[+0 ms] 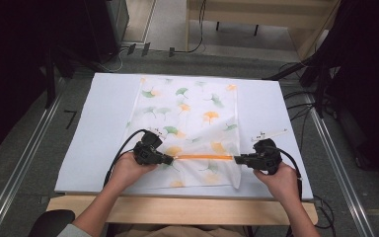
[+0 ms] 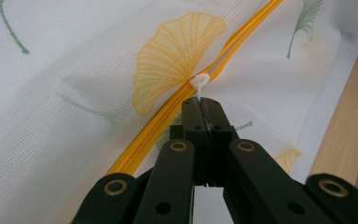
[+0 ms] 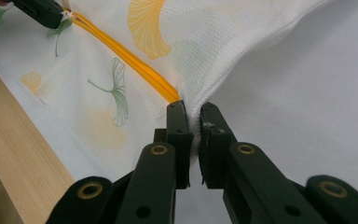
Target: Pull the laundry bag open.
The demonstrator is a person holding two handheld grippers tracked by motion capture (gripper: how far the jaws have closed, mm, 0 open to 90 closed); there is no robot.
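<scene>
A white mesh bag point(image 1: 187, 118) printed with green and orange ginkgo leaves lies flat on the white table. An orange zipper point(image 1: 205, 157) runs across its near part. My left gripper point(image 1: 171, 159) sits at the zipper's left end, shut on the white zipper pull point(image 2: 199, 84). In the left gripper view the jaws meet on the pull's thin tab. My right gripper point(image 1: 237, 159) is at the zipper's right end, shut on the bag's edge fabric point(image 3: 196, 116), which bunches between its jaws. The orange zipper point(image 3: 130, 58) leads away toward the left gripper point(image 3: 63, 16).
The white table top point(image 1: 103, 123) has a pale wooden front edge point(image 1: 177, 210). Metal rails point(image 1: 24, 158) run along both sides of the table. Cables point(image 1: 296, 106) and dark equipment stand on the floor at the right and back.
</scene>
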